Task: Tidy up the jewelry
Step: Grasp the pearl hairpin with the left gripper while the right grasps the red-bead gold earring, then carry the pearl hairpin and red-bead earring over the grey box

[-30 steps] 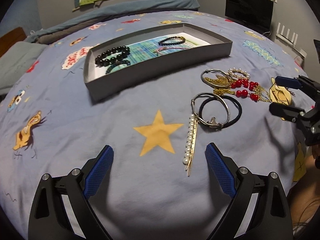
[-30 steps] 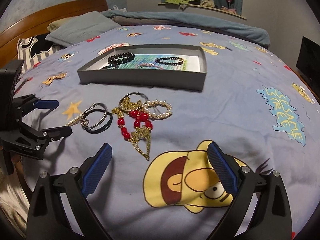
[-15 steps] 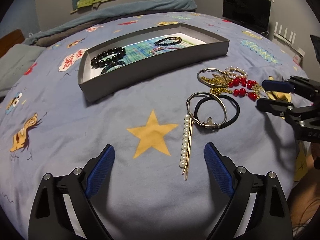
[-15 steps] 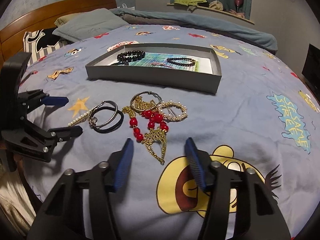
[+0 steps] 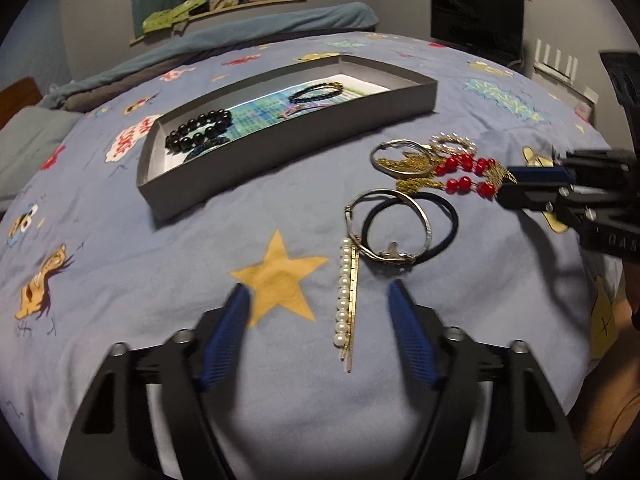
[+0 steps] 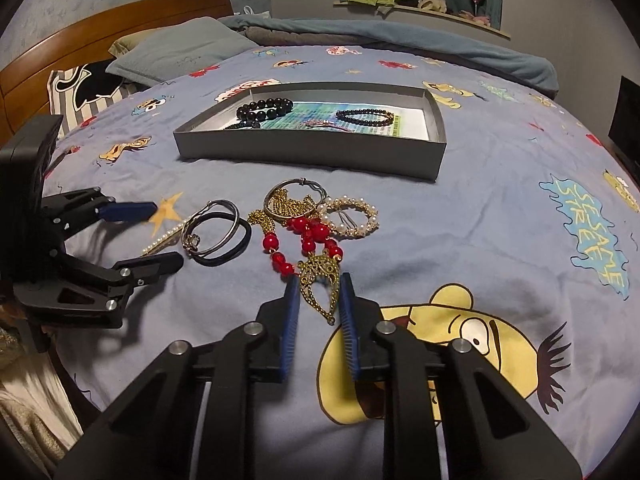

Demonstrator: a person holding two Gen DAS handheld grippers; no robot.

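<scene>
The right gripper (image 6: 318,294) is closing around the gold pendant (image 6: 320,286) of the light, limp red-bead necklace (image 6: 306,238), lying on the bed at the tray's (image 6: 312,152) six o'clock, likely snagging neighbouring chains.

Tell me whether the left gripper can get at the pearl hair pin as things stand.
Probably yes. The pearl hair pin lies bare on the bedspread between the left gripper's closing jaws, not yet touched; only its far end meets the silver bangle.
</scene>
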